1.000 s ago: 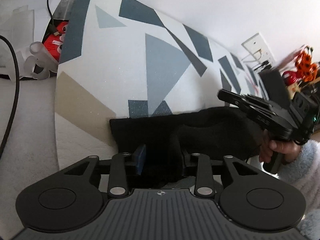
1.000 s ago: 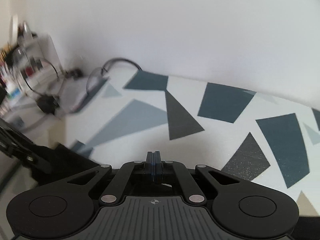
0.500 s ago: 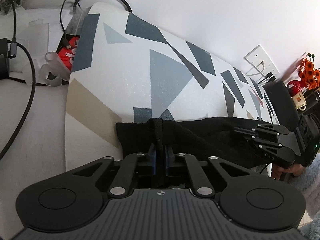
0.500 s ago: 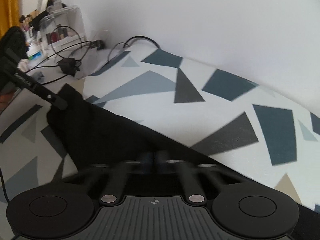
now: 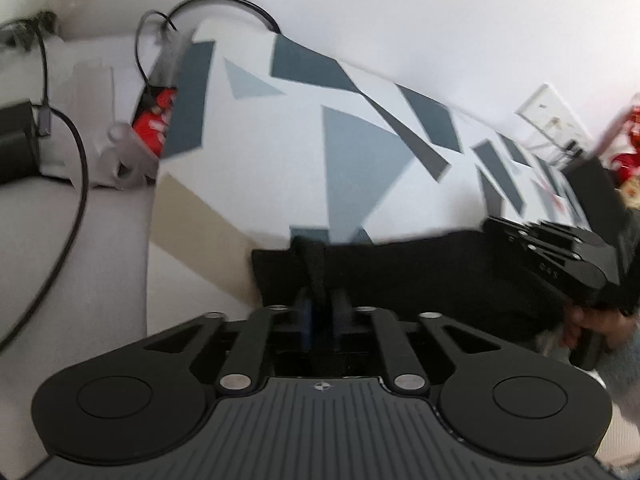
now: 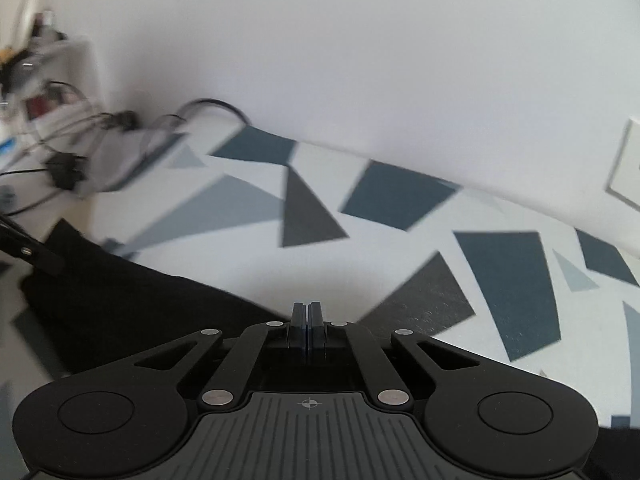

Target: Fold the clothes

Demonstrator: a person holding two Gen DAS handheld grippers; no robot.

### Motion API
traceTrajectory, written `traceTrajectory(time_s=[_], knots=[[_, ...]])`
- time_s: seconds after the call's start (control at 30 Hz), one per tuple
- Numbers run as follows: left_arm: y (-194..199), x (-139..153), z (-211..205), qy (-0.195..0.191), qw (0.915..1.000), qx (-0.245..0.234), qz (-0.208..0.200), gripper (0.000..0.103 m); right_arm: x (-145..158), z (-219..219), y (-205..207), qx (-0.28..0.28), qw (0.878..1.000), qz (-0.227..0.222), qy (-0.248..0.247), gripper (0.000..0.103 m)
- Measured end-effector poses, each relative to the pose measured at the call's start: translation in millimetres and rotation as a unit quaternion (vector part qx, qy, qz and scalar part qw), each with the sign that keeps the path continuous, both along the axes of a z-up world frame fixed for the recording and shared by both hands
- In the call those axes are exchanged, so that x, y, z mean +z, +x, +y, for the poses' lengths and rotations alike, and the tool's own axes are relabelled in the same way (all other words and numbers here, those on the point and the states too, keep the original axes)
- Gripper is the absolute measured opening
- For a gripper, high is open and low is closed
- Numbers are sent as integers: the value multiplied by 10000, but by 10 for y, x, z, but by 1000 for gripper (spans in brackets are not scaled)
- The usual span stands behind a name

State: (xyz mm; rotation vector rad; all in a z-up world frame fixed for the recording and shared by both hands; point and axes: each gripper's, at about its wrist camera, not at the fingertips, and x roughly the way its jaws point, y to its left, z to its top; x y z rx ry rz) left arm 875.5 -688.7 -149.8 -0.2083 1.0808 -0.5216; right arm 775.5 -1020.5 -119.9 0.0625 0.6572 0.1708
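Beside patterned board (image 5: 280,152): cables (image 5: 76,168), red packet (image 5: 154,122)

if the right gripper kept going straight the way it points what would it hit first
Probably the patterned cloth-covered surface just ahead of the shut right gripper, and the white wall beyond that. Depth is hard to judge here.
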Motion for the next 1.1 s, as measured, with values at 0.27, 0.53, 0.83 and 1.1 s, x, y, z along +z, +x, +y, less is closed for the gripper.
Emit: traceTrajectory(time_s=[0.27,0.53,0.83,1.1], knots=[[-217,31,-62,519,9982,-153,-264,15,-24,-204,-325,-957,9953,-116,97,32],[-122,28,-163,2001,9765,31,-795,5,-136,-450,-893,-2560,9665,154,12,59],[-184,283,-325,1942,9749,397,-1010,17,-438,-380,-775,-2833,9569,363,-523,70],[-693,141,-1506,1955,9618,-1333,-1379,55,-409,-434,-708,-2642,9632,339,-362,69]])
